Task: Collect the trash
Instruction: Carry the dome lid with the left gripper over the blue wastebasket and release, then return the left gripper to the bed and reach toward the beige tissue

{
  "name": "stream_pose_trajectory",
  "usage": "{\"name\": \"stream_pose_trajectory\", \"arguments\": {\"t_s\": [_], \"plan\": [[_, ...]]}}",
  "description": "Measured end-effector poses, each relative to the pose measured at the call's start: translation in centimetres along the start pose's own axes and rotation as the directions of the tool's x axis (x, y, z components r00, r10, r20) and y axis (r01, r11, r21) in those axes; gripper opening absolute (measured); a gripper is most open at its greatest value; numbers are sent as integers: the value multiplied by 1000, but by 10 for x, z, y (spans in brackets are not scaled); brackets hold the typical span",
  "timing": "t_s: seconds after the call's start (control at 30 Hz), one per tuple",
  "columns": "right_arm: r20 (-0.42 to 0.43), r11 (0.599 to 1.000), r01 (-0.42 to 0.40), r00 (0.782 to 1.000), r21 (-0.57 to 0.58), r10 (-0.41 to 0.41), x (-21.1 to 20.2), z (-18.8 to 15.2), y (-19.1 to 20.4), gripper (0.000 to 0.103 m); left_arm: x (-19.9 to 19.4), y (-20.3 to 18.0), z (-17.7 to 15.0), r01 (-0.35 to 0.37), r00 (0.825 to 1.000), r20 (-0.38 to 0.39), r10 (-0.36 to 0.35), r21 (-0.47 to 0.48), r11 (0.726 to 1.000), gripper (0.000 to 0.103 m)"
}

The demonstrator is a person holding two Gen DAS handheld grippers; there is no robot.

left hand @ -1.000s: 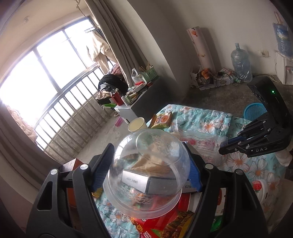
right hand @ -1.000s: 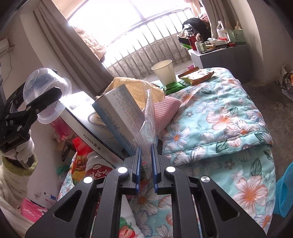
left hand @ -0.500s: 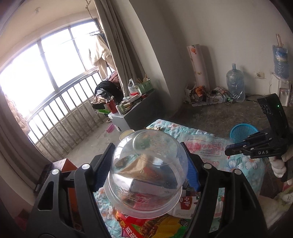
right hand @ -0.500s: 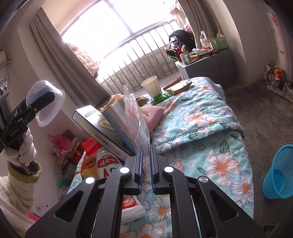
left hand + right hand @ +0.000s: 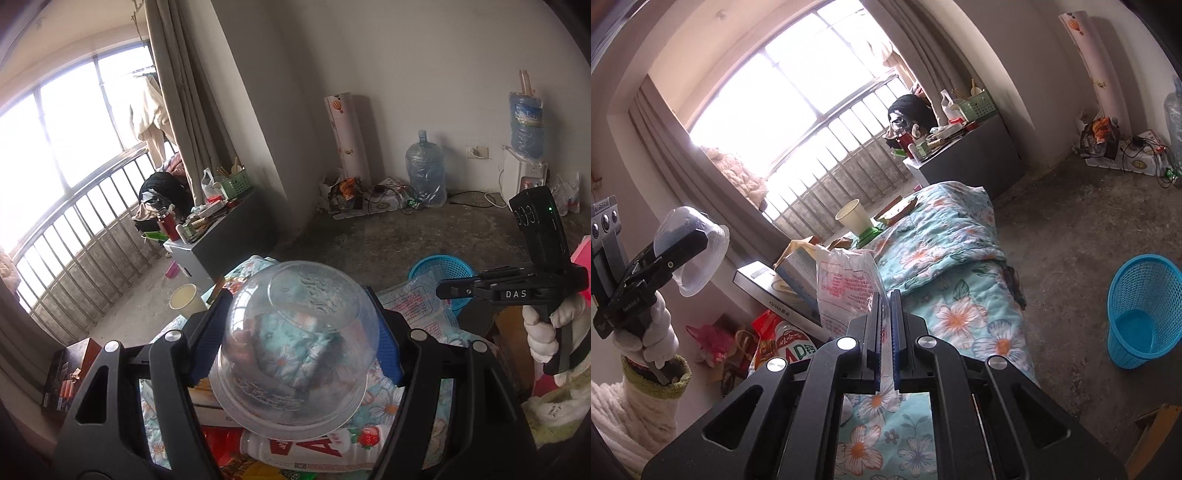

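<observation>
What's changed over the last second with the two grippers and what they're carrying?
Both grippers have lifted up and away from the bed clutter. The right gripper has pulled the clear printed bag off the boxes, and the blue basket has come into view. The left gripper has raised the clear plastic bowl. Both grips stayed closed; nothing was released.

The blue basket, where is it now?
The blue basket stands on the concrete floor at the right of the right wrist view, beside the bed's floral quilt.
</observation>
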State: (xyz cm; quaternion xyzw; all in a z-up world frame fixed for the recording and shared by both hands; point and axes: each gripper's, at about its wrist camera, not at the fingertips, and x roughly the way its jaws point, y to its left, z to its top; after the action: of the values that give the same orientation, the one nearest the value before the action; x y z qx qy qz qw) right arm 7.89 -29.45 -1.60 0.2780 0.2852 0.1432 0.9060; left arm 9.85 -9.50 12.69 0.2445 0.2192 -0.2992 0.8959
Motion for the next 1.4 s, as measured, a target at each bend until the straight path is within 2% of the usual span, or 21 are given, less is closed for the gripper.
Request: {"name": "stream_pose_trajectory", "arguments": {"t_s": [0.23,0.3,0.4,0.5,0.6,0.67,0.77,0.87,0.93,0.97,1.0,1.03,1.07,1.13,1.23,1.3,1.33,1.4], "plan": [[121,993,56,990,103,-69,-42,9,-51,4,48,-56,39,150,989,-25,-149,43,988,66],[168,985,91,979,144,-115,-58,12,-72,4,69,-76,54,201,979,-37,-199,55,978,66],[223,957,177,948,228,-228,-80,13,-108,4,108,-116,76,281,959,-64,-276,83,956,66],[246,907,254,906,335,-345,-96,11,-151,4,153,-162,95,365,930,-98,-355,104,925,66],[221,838,312,869,449,-442,-101,5,-199,4,208,-212,108,443,892,-160,-424,116,889,66],[191,790,328,856,518,-480,-99,0,-231,4,249,-244,111,489,861,-213,-461,106,866,66],[141,718,332,847,611,-512,-89,-10,-280,4,309,-286,105,526,824,-294,-485,77,847,66],[95,660,361,830,659,-549,-72,-14,-319,4,362,-316,93,532,798,-353,-488,32,846,67],[87,646,377,818,663,-568,-63,-13,-344,5,392,-331,86,523,793,-373,-481,11,852,67],[71,626,393,809,674,-583,-56,-12,-354,5,406,-337,82,517,791,-385,-475,7,856,70],[60,615,395,808,682,-585,-50,-13,-365,8,416,-344,81,507,792,-397,-464,5,862,78],[40,611,397,817,685,-575,-42,-13,-377,8,427,-349,79,492,798,-400,-451,0,871,81],[12,607,404,826,684,-563,-33,-13,-388,17,433,-351,76,480,805,-394,-444,-8,877,81],[-40,582,428,827,691,-561,-22,-17,-405,32,442,-353,71,467,812,-387,-438,-21,884,81],[-53,572,436,824,695,-565,-17,-27,-407,32,443,-347,68,484,800,-373,-470,-61,873,81],[-37,582,426,827,693,-561,-19,-33,-400,34,440,-339,68,506,796,-347,-496,-67,860,81],[-34,588,433,823,684,-567,-21,-35,-395,34,438,-335,69,511,797,-339,-500,-62,857,81],[-24,599,447,814,664,-581,-24,-35,-383,34,425,-327,73,537,786,-321,-528,-69,841,81]]}}
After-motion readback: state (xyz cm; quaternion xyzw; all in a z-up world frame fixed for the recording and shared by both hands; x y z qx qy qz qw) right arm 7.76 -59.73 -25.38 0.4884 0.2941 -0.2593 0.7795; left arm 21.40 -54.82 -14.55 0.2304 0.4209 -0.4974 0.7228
